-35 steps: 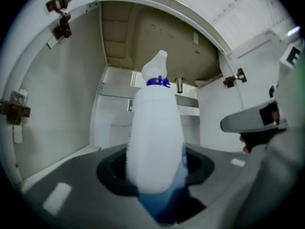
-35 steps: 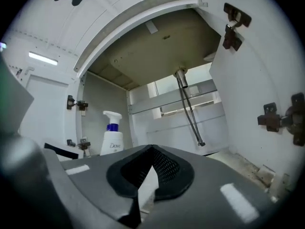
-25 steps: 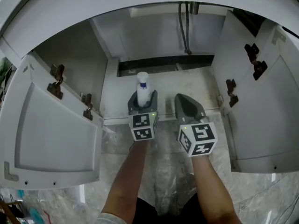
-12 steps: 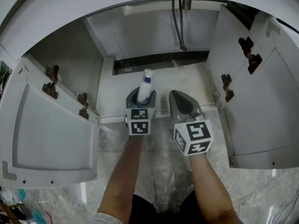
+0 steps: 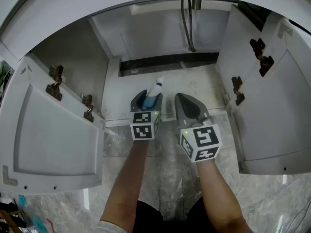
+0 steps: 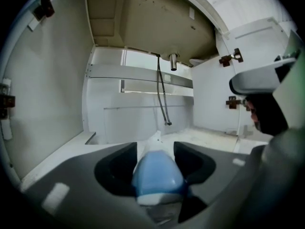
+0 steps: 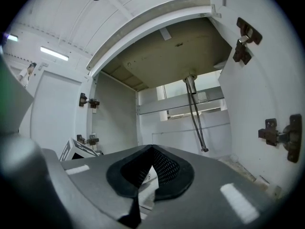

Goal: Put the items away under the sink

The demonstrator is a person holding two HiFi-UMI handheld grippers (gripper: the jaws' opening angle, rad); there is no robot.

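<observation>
A spray bottle (image 5: 155, 91) with a blue body and a white nozzle is clamped between the jaws of my left gripper (image 5: 147, 97). It leans forward over the front sill of the open under-sink cabinet (image 5: 194, 84). In the left gripper view the blue bottle (image 6: 157, 175) fills the gap between the jaws, nozzle pointing into the cabinet. My right gripper (image 5: 187, 102) hovers just right of it at the sill, shut with nothing in it. In the right gripper view the jaws of the right gripper (image 7: 151, 151) meet at their tips.
Both cabinet doors stand wide open, the left door (image 5: 58, 140) and the right door (image 5: 277, 120), with dark hinges (image 5: 55, 81) on them. A drain pipe and hose (image 5: 187, 23) hang at the back centre. The floor tiles (image 5: 165, 178) are marbled.
The bottle has tipped from upright to leaning forward toward the cabinet, and it sits lower in the left gripper's jaws. Both grippers have barely shifted.
</observation>
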